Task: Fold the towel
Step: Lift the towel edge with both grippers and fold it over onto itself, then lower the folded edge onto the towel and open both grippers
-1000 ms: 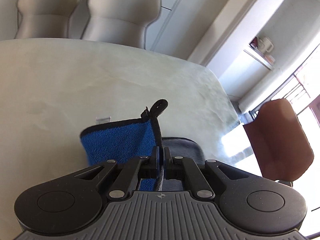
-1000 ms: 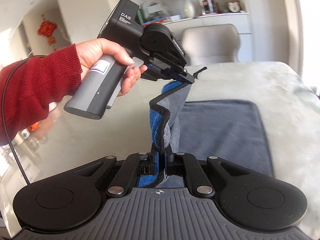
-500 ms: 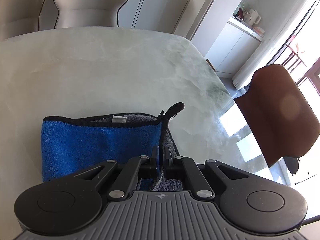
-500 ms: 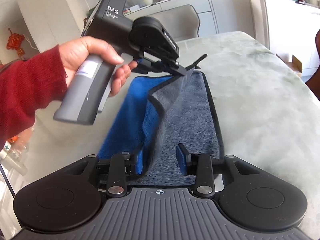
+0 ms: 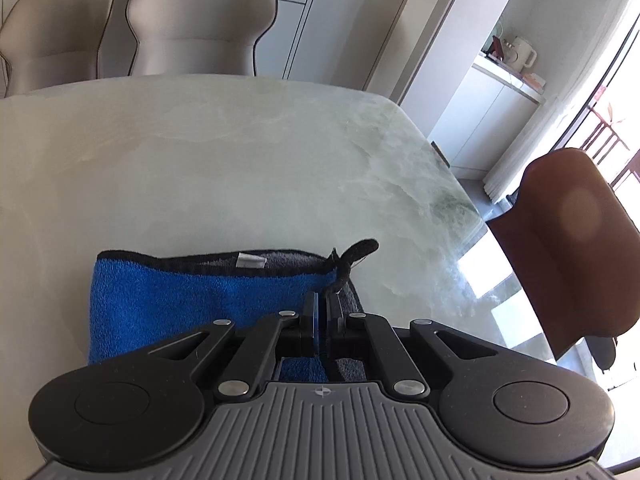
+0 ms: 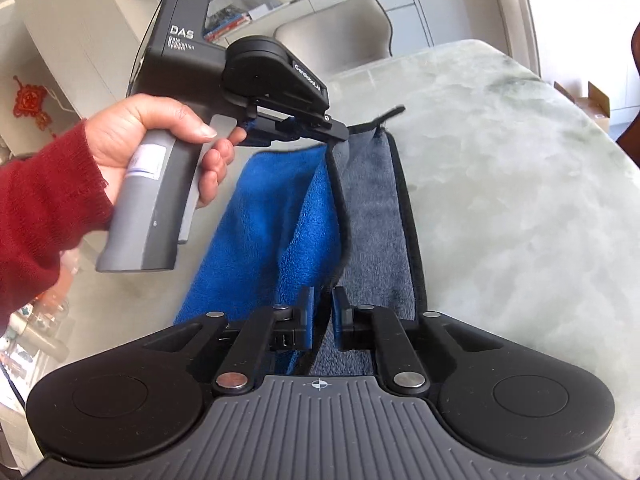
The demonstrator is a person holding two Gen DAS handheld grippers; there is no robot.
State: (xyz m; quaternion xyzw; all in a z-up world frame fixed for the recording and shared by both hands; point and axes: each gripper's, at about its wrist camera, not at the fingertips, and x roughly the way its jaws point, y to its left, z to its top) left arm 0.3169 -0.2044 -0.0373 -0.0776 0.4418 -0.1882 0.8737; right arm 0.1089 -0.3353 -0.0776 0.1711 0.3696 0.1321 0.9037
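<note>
Right wrist view: towel (image 6: pixel 320 216) half folded at middle, left hand-held gripper (image 6: pixel 340 136) pinching its corner, right hand-held gripper (image 6: pixel 322 312) just narrowed, flattening left.

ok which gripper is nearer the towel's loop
Left. The left gripper pinches the towel corner right beside the loop; the right gripper, jaws just closed with the towel between them, sits at its other end.

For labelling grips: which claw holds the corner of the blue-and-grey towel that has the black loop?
The left claw, in the red-sleeved hand; the black loop juts beyond its tips. The right claw pinches plain hem.
</note>
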